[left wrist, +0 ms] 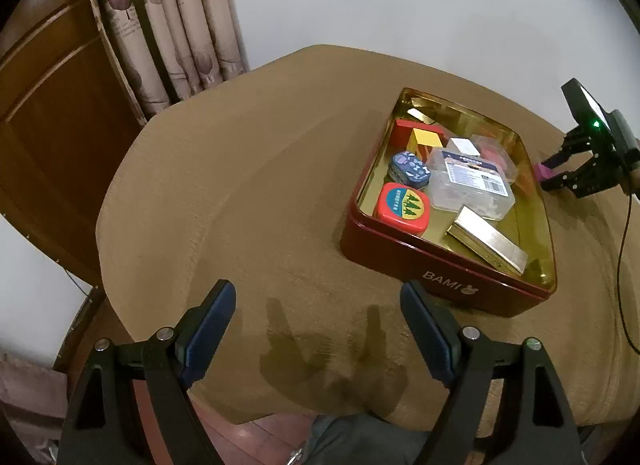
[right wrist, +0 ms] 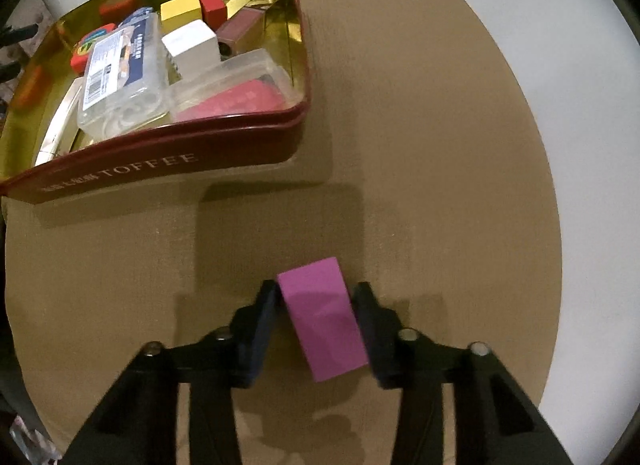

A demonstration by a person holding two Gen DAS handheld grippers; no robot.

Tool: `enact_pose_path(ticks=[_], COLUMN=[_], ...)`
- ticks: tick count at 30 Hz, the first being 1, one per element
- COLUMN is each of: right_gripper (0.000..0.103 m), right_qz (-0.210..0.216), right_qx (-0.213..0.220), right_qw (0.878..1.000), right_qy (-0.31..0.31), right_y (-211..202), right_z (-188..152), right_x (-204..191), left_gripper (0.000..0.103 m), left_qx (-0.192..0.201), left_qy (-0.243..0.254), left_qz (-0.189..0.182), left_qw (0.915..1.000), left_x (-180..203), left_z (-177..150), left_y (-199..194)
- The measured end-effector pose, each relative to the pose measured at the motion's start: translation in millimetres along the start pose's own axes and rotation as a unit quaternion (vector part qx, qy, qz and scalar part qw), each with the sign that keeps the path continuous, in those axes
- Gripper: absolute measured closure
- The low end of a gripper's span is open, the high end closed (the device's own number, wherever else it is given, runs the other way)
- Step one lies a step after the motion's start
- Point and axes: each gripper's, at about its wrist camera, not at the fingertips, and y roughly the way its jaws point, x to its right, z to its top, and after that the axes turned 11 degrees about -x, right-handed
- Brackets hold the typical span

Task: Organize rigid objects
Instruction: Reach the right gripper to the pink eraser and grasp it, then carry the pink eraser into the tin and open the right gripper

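Our right claw [right wrist: 316, 297] grips the purple block [right wrist: 322, 319] on the table [right wrist: 440, 185]; our left claw [left wrist: 318, 305] hangs released, well apart.

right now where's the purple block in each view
Left wrist view: the purple block shows as a sliver at the far right edge, in the right tool, just past the tin's right side.
Right wrist view: bottom centre, clamped between the right tool's fingers, lying on the brown cloth.
Shared landmark: the red tin with the gold inside, which holds the other items.
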Motion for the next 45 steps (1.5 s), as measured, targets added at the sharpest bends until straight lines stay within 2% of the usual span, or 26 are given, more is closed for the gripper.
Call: enact_pose_path(ticks=[5, 9, 13, 17, 18, 20, 22, 24, 27, 30, 32, 35, 37, 45], right_gripper=[0.072, 0.072, 0.073, 0.073, 0.073, 0.073, 0.073, 0.073, 0.073, 0.073, 0.073, 0.073, 0.073, 0.073], right_qz=[-0.021, -0.012, 0.030, 0.063, 0.079, 0.081, 0.103, 0.106, 0.115, 0.131, 0.137, 0.135, 0.143, 0.149], right_qx=[0.006, 0.038, 0.105, 0.167, 0.194, 0.217, 0.247, 0.269, 0.278, 0.266, 0.257, 0.244, 0.241, 0.224], right_qw=[0.998, 0.990, 0.970, 0.944, 0.936, 0.931, 0.922, 0.921, 0.925, 0.930, 0.934, 0.940, 0.939, 0.942], right_qy=[0.056, 0.137, 0.215, 0.278, 0.283, 0.283, 0.279, 0.260, 0.234, 0.217, 0.207, 0.196, 0.198, 0.201], right_y=[-4, -16, -39, -68, -80, -95, -114, -125, -130, -124, -122, -106, -96, -78], right_z=[-12, -41, -82, -110, -114, -108, -97, -78, -43, -8, 1, 35, 51, 75], right_x=[-15, -30, -51, -77, -89, -93, -109, -124, -145, -150, -153, -156, -158, -165], left_gripper=[0.022, 0.022, 0.022, 0.022, 0.022, 0.020, 0.019, 0.019, 0.019, 0.019, 0.019, 0.019, 0.019, 0.019], left_qx=[0.009, 0.015, 0.028, 0.041, 0.049, 0.062, 0.069, 0.077, 0.081, 0.081, 0.084, 0.091, 0.091, 0.074], left_qy=[-0.005, -0.004, 0.005, 0.021, 0.023, 0.029, 0.036, 0.038, 0.047, 0.056, 0.068, 0.078, 0.082, 0.078], left_qz=[-0.004, -0.014, -0.018, -0.012, -0.012, -0.001, 0.009, 0.009, 0.010, 0.006, 0.001, 0.008, 0.006, -0.004], left_qw=[0.9999, 0.9998, 0.9994, 0.9989, 0.9985, 0.9976, 0.9969, 0.9963, 0.9956, 0.9951, 0.9942, 0.9928, 0.9924, 0.9942], left_x=[-1, -2, -2, 5, 7, 9, 11, 10, 11, 12, 14, 20, 21, 18], left_z=[-4, -7, -10, -14, -15, -16, -18, -20, -20, -17, -14, -11, -8, -6], left_y=[-7, -13, -23, -31, -35, -39, -41, -43, -43, -41, -41, -40, -39, -32])
